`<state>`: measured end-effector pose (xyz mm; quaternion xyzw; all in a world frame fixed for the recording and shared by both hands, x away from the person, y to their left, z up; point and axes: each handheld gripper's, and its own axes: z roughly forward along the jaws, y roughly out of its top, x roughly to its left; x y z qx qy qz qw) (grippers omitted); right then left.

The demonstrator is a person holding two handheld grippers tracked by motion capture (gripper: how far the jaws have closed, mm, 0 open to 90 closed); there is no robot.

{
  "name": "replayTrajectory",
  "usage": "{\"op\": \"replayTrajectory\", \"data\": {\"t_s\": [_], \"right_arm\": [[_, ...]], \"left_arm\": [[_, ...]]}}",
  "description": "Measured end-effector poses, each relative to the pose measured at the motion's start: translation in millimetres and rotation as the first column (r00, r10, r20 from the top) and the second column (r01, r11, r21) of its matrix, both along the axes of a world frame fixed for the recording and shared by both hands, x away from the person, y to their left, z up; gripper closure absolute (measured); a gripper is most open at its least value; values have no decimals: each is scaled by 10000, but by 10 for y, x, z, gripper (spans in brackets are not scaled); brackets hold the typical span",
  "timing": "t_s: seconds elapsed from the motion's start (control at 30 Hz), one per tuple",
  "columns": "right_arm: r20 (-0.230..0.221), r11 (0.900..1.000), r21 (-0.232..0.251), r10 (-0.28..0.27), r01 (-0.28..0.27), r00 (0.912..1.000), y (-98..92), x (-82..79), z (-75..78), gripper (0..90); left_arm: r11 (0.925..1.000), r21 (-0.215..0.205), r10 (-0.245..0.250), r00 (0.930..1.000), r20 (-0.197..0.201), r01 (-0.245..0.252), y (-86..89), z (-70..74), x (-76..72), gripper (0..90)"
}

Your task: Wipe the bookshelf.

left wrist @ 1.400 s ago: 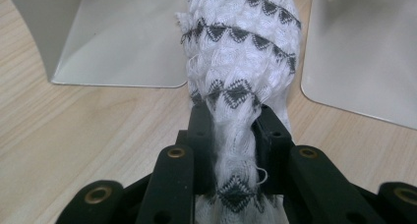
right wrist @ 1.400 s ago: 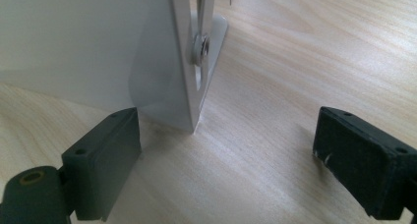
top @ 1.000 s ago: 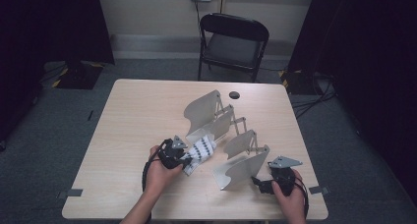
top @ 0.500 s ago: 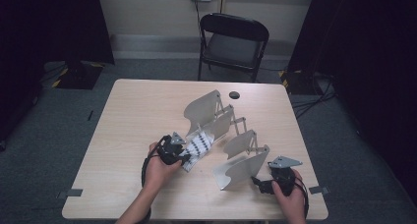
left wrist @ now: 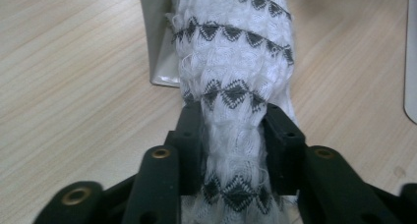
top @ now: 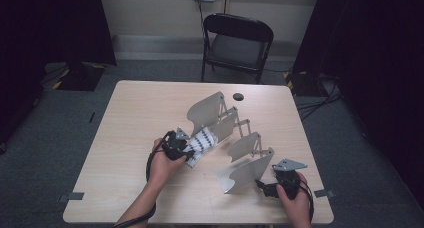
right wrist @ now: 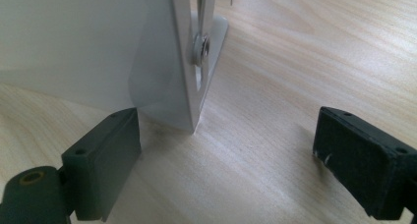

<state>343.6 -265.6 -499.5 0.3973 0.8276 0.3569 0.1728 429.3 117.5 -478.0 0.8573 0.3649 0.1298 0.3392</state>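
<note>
A white knitted cloth (left wrist: 231,62) with rows of black triangles lies against the far end plate of a grey metal folding rack (top: 207,110). My left gripper (top: 191,150) holds the cloth's near end, and its pads (left wrist: 191,130) still touch the fabric on both sides. These jaws have just been opening, with the cloth between them. My right gripper (right wrist: 226,150) stands open on the table, its jaws on either side of the lower corner of the rack's near plate (right wrist: 182,101). In the high view the right gripper (top: 263,185) sits at that plate's right edge.
The rack's plates (top: 245,175) stand in a slanted row across the middle of the wooden table (top: 135,118). A small black disc (top: 238,96) lies near the far edge. A black folding chair (top: 237,43) stands behind the table.
My left hand has shifted a little toward the rack with the cloth. The right hand has stayed in place.
</note>
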Motion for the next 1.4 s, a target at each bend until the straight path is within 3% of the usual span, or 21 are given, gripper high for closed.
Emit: {"op": "replayTrajectory", "data": {"t_s": [0.23,0.47,0.53,0.57,0.6,0.7,0.8,1.13,1.4], "right_arm": [[-4,10000,7,-4,4,10000,0,1,0,101],[-4,10000,3,2,-2,10000,0,1,0,101],[-5,10000,7,-4,4,10000,0,1,0,101],[-4,10000,7,-2,2,10000,0,1,0,101],[-5,10000,8,-2,2,10000,0,1,0,101],[-4,10000,7,0,0,10000,0,1,0,101],[-6,10000,8,-3,3,10000,0,1,0,101],[-2,10000,7,7,-7,10000,-1,1,0,101],[-1,10000,1,11,-11,10000,0,1,0,101]], "left_arm": [[9987,151,474,9987,207,-477,109,76,-30,460],[9986,43,524,9984,202,-525,222,168,-162,422],[9987,29,502,9985,196,-502,245,175,-202,431],[9990,-189,407,9992,37,-407,247,167,-233,453],[9987,-275,430,9991,44,-429,246,162,-250,526],[9997,186,176,9998,4,-176,222,116,-280,616],[9996,251,133,9999,-6,-133,187,83,-265,652],[9985,551,-4,10000,60,1,12,44,-56,723],[9996,274,55,10000,8,-55,-174,38,162,741]]}}
